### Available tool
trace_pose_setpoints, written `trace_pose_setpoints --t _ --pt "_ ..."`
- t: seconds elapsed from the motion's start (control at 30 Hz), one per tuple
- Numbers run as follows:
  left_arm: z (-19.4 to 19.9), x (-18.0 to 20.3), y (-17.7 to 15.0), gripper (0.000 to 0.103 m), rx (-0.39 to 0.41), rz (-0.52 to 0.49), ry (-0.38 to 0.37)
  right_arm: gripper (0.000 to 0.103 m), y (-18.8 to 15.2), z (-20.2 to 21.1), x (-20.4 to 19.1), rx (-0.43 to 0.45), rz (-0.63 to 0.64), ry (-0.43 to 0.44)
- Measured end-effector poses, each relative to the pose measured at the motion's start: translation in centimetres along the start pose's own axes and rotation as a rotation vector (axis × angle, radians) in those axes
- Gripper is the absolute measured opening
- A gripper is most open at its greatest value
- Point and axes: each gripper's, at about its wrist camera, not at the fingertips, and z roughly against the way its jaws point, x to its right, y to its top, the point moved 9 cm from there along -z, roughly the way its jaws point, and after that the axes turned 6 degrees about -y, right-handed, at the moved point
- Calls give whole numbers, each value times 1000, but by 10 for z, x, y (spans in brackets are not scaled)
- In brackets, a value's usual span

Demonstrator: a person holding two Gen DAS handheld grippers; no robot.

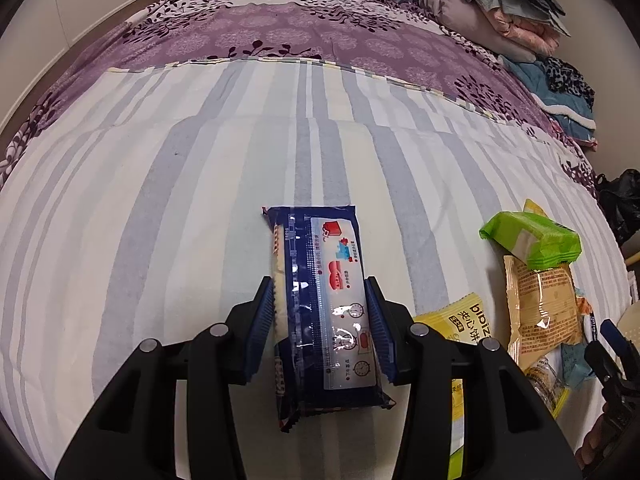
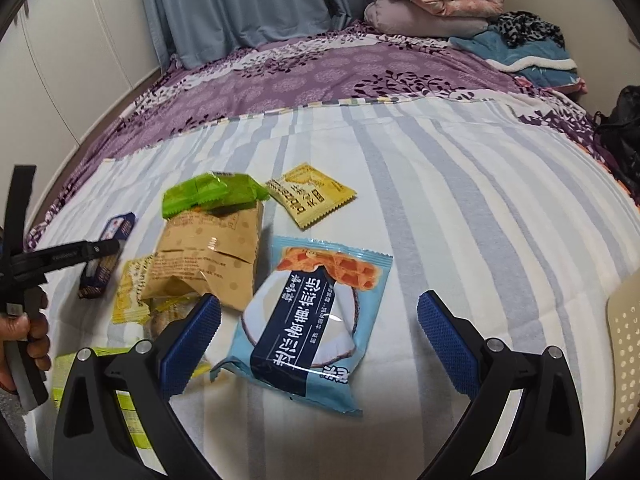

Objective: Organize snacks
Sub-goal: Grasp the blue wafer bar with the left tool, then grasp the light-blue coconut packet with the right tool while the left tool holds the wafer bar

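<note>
navy snack pack (image 1: 320, 300) clamped between left jaws, lengthwise

In the right wrist view, the dark blue packet (image 2: 105, 256) is half hidden behind the left gripper's black arm; a perforated cream basket (image 2: 626, 344) is cut off at the right edge.

Glossy plastic-film dark blue packet (image 1: 320, 304) between ribbed blue pads (image 1: 262, 312); matt striped cloth sheet (image 1: 160, 220) beneath.
</note>
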Motion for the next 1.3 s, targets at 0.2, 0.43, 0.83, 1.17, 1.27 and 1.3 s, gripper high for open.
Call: trace_pose_setpoints --t 0.2,0.43,0.83,1.17,1.27,1.3 --pt "1 0 -1 46 5 0 -5 98 -9 -14 9 -29 1 -32" --pt "1 0 -2 46 4 0 -3 90 -6 -22 8 -23 45 -61" --pt "8 1 -5 44 0 9 -12 64 -8 1 14 10 60 -61" --pt "45 12 -1 45 56 5 -35 64 1 44 19 95 33 -19" --pt "58 21 -4 45 72 -8 -49 64 0 57 19 118 31 -10" --pt "62 24 -5 45 77 -11 -54 64 0 61 20 124 29 -6"
